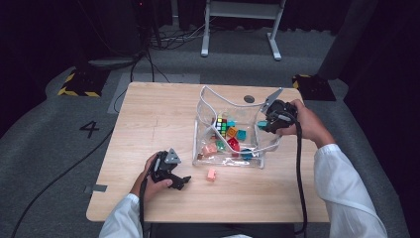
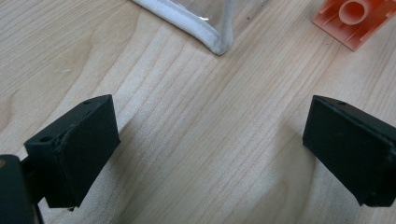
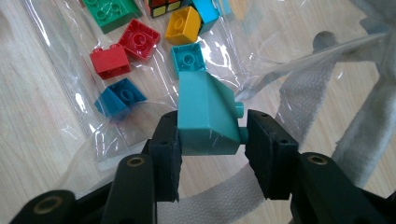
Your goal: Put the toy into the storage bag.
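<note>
– Desk (image 1: 148, 109) first: what is on it?

– Pale wood, and right of its middle a clear plastic bag (image 1: 218, 106) with white cloth edging, standing open. A person in white sleeves reaches in from the near edge with a gripper in each hand.

– What is in the bag?

– Loose toy bricks. From the right gripper view I can pick out a green brick (image 3: 113, 12), two red bricks (image 3: 123, 49), a yellow brick (image 3: 184, 24), a blue brick (image 3: 120, 98) and a small teal brick (image 3: 188, 58), all lying under the plastic. A puzzle cube (image 1: 221, 125) with coloured squares sits among them, toward the far side.

– And outside it?

– One pink brick (image 1: 211, 174) lies on the bare wood just beside the bag's near edge. In the left gripper view it shows hollow side up, near the bag's white corner seam.

– Where is the right gripper?

– The right gripper (image 3: 212, 135) is at the bag's right edge, over the rim. Its fingers (image 3: 167, 154) pinch a teal slanted brick (image 3: 205, 116) from both sides. The brick is clear of the desk, above the bag's cloth strap.

– The left one?

– The left gripper (image 2: 210, 144) is low over the desk near the front, left of the pink brick. Its fingers are spread wide with bare wood between them, touching neither brick nor bag.
</note>
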A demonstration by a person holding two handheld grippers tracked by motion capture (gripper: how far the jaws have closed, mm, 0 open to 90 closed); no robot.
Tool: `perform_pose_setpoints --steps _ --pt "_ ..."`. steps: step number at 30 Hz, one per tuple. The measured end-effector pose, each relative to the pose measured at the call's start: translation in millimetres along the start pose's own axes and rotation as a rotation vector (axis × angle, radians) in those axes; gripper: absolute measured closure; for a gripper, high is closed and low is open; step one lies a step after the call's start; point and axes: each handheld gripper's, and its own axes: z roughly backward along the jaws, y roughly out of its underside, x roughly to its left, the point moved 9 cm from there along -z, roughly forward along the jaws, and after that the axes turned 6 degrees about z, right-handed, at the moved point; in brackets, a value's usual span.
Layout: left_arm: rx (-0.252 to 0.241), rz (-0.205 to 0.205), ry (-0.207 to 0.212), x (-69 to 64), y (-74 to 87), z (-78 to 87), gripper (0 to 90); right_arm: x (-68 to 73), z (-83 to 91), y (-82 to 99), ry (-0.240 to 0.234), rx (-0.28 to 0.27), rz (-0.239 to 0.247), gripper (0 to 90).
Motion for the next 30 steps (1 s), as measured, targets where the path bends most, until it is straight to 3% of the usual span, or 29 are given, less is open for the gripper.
perform_pose_setpoints --steps 10,21,26,30 --pt "-0.003 -0.003 0.002 0.1 -0.4 -0.4 3.6 1.2 0.0 -0.1 0.004 -0.021 0.002 57.0" --pt "0.001 0.002 -0.001 -0.1 0.2 0.1 3.6 4.2 4.3 -1.6 0.003 -0.071 -0.005 48.8" --pt "-0.004 -0.006 -0.002 0.6 -0.6 -0.3 3.6 3.9 8.3 -2.5 0.008 -0.123 -0.017 44.6" --pt "-0.004 -0.004 0.002 0.2 -0.5 -0.4 3.6 3.9 16.4 -5.0 0.020 -0.197 -0.025 37.9"
